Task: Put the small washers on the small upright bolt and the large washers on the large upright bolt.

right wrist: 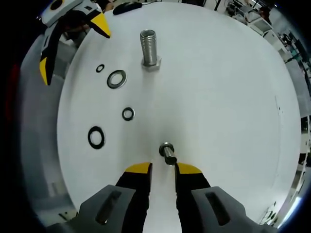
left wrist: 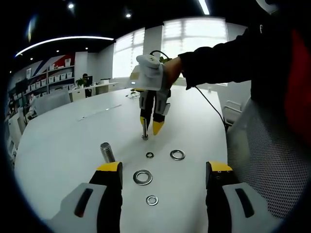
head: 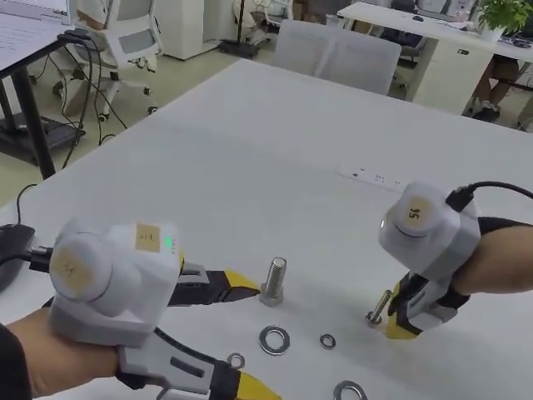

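The large bolt [head: 273, 279] [right wrist: 149, 46] [left wrist: 107, 152] stands upright on the white table [head: 250, 167]. The small bolt [head: 379, 307] [right wrist: 168, 153] [left wrist: 145, 131] stands right at the tips of my right gripper [head: 390, 313] [right wrist: 163, 168]. Its jaws are a little apart and do not clamp it. Two large washers [head: 274, 339] [head: 350, 390] and two small washers [head: 327, 341] [head: 236, 361] lie flat between the grippers. My left gripper [head: 250, 337] [left wrist: 164, 167] is wide open just short of the nearest washers, with nothing between its jaws.
A grey power strip [head: 371, 177] lies further back on the table. Office chairs [head: 337, 54] and desks stand beyond the far edge. A black cable [head: 17, 250] runs off the left side.
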Tool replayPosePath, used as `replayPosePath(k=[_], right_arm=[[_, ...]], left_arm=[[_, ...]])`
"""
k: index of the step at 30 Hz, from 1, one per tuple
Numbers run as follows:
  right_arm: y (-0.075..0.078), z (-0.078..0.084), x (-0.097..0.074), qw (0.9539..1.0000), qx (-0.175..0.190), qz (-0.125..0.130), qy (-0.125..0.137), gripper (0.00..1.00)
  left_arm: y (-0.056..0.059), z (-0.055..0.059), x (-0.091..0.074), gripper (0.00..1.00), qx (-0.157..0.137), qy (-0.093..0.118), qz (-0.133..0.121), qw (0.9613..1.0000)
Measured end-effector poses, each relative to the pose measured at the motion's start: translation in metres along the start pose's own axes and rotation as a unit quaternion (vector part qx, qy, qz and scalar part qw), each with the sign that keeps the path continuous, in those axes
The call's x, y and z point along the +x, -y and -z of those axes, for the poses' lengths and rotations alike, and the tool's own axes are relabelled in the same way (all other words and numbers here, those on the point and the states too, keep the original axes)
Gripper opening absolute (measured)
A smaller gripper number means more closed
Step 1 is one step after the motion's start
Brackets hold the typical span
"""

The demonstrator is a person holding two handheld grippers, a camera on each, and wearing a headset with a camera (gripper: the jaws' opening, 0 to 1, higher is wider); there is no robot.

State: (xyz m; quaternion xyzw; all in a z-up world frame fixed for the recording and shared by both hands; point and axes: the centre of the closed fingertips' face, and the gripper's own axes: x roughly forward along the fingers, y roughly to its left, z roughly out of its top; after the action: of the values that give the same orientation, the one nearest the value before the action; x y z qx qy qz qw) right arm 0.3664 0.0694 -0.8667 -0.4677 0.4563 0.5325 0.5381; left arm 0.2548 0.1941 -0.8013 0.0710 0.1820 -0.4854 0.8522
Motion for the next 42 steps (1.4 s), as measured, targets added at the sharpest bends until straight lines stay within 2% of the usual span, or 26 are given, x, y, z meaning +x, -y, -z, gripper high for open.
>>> replayPosePath(k=[11,24,34,42], right_arm=[[-0.013,0.012,-0.001,0.9999,0.015,-0.002,-0.001,0.2],[-0.036,0.008,-0.002,0.9998,0.015,-0.006,0.008,0.2],[-0.054,-0.008,-0.008,0.9998,-0.009,-0.008,0.015,0.2],[-0.063,-0.033,-0.009,0.999,-0.032,-0.013,0.028,0.2]], left_arm=[[0.001,-0.001,0.001,0.69,0.005,-0.001,0.003,1.0],[0.0,-0.004,0.0,0.69,0.011,0.0,0.003,0.9999],[-0.001,-0.006,-0.001,0.68,0.015,0.001,0.001,0.9999],[-0.001,-0.007,-0.001,0.68,0.017,0.003,0.0,0.9999]])
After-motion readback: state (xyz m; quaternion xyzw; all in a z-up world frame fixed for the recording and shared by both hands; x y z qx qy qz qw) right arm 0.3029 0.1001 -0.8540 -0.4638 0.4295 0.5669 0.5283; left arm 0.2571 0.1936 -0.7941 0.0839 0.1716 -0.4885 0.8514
